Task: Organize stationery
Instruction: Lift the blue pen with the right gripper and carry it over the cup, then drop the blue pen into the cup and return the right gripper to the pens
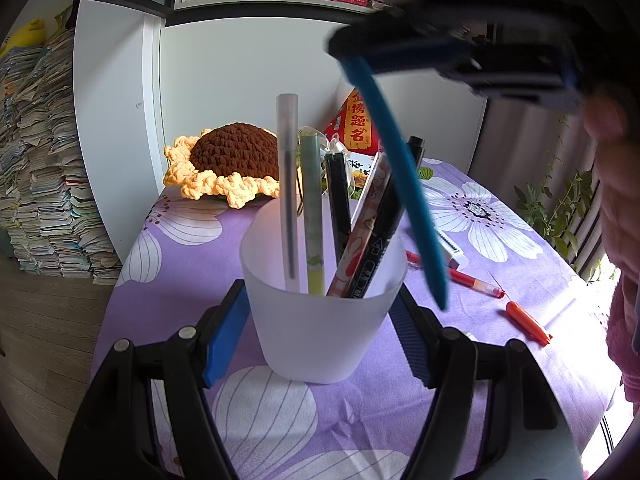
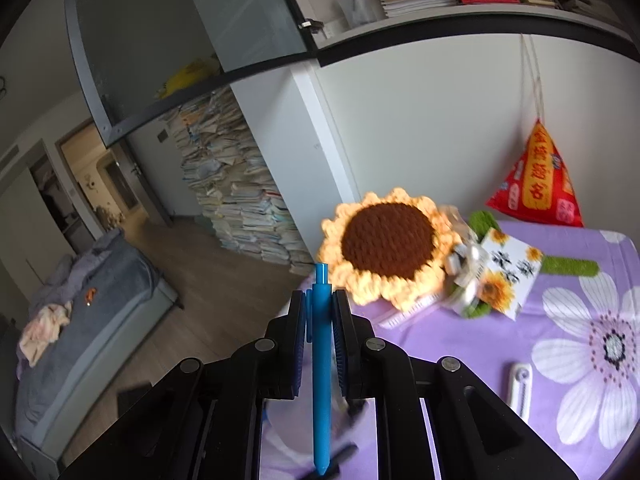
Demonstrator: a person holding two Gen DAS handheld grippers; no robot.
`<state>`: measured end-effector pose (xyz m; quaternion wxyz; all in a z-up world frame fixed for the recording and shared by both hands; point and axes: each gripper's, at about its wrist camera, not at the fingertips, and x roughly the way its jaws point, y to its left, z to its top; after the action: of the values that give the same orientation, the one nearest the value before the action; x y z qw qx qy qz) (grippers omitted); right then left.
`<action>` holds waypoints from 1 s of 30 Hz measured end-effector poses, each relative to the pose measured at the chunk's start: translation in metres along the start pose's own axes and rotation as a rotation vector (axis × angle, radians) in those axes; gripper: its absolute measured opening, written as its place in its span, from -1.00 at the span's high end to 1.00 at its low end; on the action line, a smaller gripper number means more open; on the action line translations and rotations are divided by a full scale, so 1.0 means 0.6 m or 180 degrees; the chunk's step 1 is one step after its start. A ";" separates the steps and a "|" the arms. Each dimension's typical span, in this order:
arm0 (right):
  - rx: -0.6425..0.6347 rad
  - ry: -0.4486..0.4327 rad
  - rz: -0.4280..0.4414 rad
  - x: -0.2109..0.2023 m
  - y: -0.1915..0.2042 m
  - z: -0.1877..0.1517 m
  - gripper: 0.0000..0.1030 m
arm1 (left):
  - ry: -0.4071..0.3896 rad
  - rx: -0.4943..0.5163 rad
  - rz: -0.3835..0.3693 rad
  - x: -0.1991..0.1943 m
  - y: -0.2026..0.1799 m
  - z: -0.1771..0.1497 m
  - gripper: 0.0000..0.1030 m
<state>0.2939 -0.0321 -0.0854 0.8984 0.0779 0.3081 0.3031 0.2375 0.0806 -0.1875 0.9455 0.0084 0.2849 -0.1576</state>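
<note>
The left gripper (image 1: 320, 320) clamps the frosted cup (image 1: 320, 312); its wall blurs 5 pens' lower ends. The right gripper (image 2: 320, 300), blurred, pinches a blue pen (image 2: 321, 360).

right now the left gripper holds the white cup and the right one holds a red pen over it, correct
Not quite: the pen in the right gripper is blue, as the right wrist view shows. The left gripper does hold the white cup.

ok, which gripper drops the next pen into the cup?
Right. The right gripper already clamps the blue pen, tip just outside the frosted cup. The left gripper is occupied gripping that cup.
</note>
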 end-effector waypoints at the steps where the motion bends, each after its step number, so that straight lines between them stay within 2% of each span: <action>1: 0.0000 -0.0010 -0.0012 -0.003 -0.002 -0.004 0.73 | 0.0000 0.0000 -0.0001 0.000 0.000 0.000 -0.36; 6: 0.0131 -0.0125 0.0083 -0.016 -0.008 0.010 0.73 | 0.0000 -0.0003 -0.0003 0.000 0.000 0.000 -0.36; 11: 0.0054 -0.0326 0.0198 0.001 0.010 0.024 0.73 | 0.0007 -0.0014 -0.0016 0.001 0.001 0.000 -0.36; 18: 0.0129 -0.0169 0.0212 0.020 -0.007 -0.006 0.73 | 0.0009 -0.0015 -0.0017 0.002 0.002 0.000 -0.36; 30: -0.0039 0.0043 0.0075 -0.058 -0.004 -0.062 0.73 | 0.0011 -0.0016 -0.0014 0.002 0.002 0.001 -0.36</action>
<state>0.2510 -0.0561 -0.0984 0.8931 0.0740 0.3113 0.3161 0.2392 0.0815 -0.1880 0.9446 0.0056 0.2870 -0.1589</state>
